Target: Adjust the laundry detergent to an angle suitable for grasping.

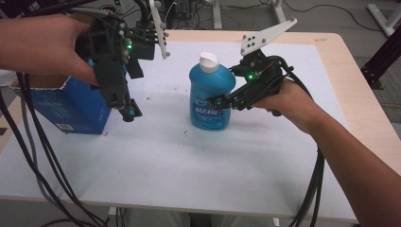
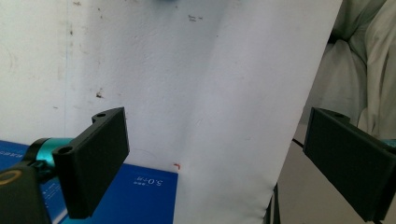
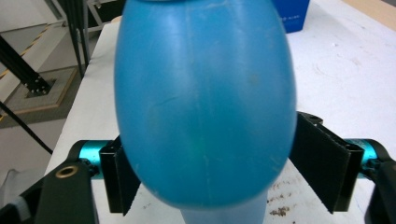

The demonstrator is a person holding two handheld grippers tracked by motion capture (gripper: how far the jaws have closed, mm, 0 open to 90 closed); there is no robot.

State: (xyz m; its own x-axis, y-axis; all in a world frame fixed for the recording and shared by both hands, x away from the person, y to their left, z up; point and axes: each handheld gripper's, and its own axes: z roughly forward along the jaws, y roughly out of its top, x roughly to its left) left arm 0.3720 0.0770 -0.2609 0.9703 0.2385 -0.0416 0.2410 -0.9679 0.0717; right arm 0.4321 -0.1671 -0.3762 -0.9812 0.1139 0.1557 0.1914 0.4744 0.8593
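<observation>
Overhead, a blue plastic bottle [image 1: 212, 97] with a white cap stands upright on the white-covered worktop [image 1: 189, 161], roughly at its middle. The right claw [image 1: 218, 101] comes at the bottle from the bottle's right side, lying almost level, its two black jaws reaching around the lower body near the printed label. The person's right hand [image 1: 283, 101] grips the claw's handle, with the forearm running off toward the bottom right corner. To the left of the bottle, and well apart from it, the left claw [image 1: 127, 112] hangs tip-down above the worktop in the person's left hand [image 1: 45, 45]. Just behind and beside that claw, farther left of the bottle, sits an open blue cardboard box [image 1: 71, 109].

From the left gripper view, the left claw [image 2: 215, 158] stands spread wide with nothing between its jaws; beneath it lie the white worktop sheet [image 2: 187, 84] and a corner of the blue box [image 2: 140, 196] at the lower left.

From the right gripper view, the round blue body of the bottle [image 3: 205, 102] sits directly between the jaws of the right claw [image 3: 205, 175]. The jaws flank the bottle on either side; the left one lies close against its wall, while the right one stands a little clear of it, so the claw is parted around the bottle rather than pinching it. The blue box [image 3: 292, 14] shows beyond the bottle at the top right.
</observation>
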